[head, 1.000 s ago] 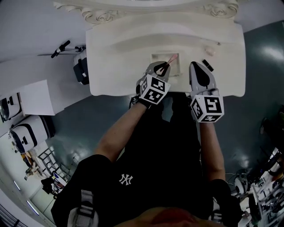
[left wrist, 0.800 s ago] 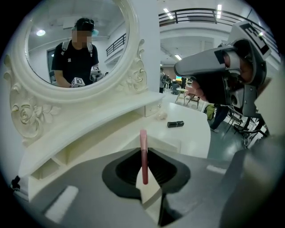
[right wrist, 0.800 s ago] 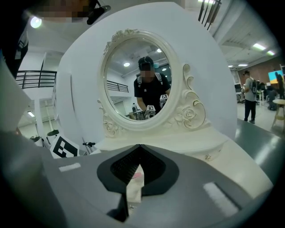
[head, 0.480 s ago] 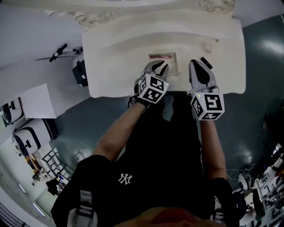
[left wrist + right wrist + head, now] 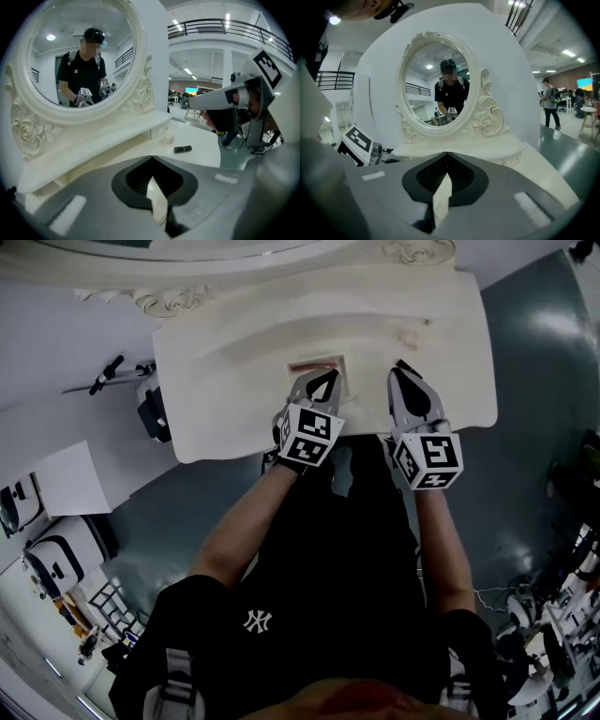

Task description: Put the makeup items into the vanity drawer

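The white vanity top (image 5: 225, 381) has a small open compartment (image 5: 341, 381) sunk into it. A pink makeup stick (image 5: 309, 365) lies along the compartment's far side. My left gripper (image 5: 323, 381) hovers over the compartment's near edge, shut with nothing between its jaws. My right gripper (image 5: 398, 379) is to the right over the top, also shut and empty. A black lipstick tube (image 5: 183, 149) lies on the top just beyond the right gripper, and a small pale puff (image 5: 410, 337) sits farther back. In the left gripper view the right gripper (image 5: 234, 101) shows at the right.
The oval mirror (image 5: 436, 84) in its carved frame rises at the back, above a raised shelf (image 5: 93, 136). The vanity's front edge (image 5: 244, 448) is just under both grippers. A scooter (image 5: 103, 376) and white boxes (image 5: 66, 474) stand on the floor to the left.
The pink stick left my left gripper and now lies in the compartment. The left gripper has drawn back and up from it. The right gripper shifted slightly.
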The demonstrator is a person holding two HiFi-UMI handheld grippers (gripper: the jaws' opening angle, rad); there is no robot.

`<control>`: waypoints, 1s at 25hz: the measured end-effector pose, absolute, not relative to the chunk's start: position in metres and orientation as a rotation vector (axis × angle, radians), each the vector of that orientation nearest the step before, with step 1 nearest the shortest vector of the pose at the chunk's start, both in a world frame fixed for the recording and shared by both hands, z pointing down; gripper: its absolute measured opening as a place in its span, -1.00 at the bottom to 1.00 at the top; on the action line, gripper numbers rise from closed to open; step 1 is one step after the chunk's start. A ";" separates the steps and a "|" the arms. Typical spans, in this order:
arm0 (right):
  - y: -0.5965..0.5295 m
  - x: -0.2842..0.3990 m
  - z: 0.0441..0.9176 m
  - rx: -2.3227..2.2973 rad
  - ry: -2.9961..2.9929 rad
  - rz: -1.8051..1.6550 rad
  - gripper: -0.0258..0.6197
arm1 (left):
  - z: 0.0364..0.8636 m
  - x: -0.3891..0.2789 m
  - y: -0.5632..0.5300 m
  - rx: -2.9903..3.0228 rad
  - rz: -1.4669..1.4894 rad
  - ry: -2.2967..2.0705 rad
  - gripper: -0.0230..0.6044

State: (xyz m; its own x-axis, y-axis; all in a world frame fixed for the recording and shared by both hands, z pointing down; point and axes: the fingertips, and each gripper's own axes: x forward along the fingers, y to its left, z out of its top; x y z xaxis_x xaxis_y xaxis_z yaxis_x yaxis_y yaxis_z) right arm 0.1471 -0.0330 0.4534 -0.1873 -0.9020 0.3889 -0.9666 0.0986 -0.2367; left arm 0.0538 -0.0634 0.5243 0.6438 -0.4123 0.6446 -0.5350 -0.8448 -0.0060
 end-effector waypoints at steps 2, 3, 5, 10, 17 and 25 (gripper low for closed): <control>-0.030 0.156 0.453 1.916 -2.202 0.668 -0.84 | 0.519 0.065 -0.061 2.687 0.950 -0.764 -0.92; -0.028 0.160 0.453 1.923 -2.195 0.668 -0.84 | 0.516 0.071 -0.059 2.689 0.935 -0.755 -0.92; -0.026 0.170 0.454 1.937 -2.180 0.669 -0.84 | 0.512 0.083 -0.057 2.692 0.903 -0.740 -0.92; -0.021 0.192 0.470 1.930 -2.136 0.683 -0.84 | 0.507 0.113 -0.050 2.688 0.815 -0.696 -0.92; -0.022 0.212 0.506 1.798 -2.092 0.677 -0.84 | 0.514 0.153 -0.042 2.640 0.762 -0.661 -0.92; -0.023 0.218 0.566 1.490 -2.056 0.655 -0.64 | 0.537 0.181 -0.035 2.587 0.780 -0.677 -0.92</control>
State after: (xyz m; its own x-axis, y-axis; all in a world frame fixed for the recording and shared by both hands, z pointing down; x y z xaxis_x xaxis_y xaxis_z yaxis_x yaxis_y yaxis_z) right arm 0.2177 -0.0231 0.5657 -0.2651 -0.7084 0.6542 -0.9562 0.2806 -0.0837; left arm 0.1812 -0.0348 0.5371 0.7337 -0.3398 0.5884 -0.5351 -0.8226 0.1923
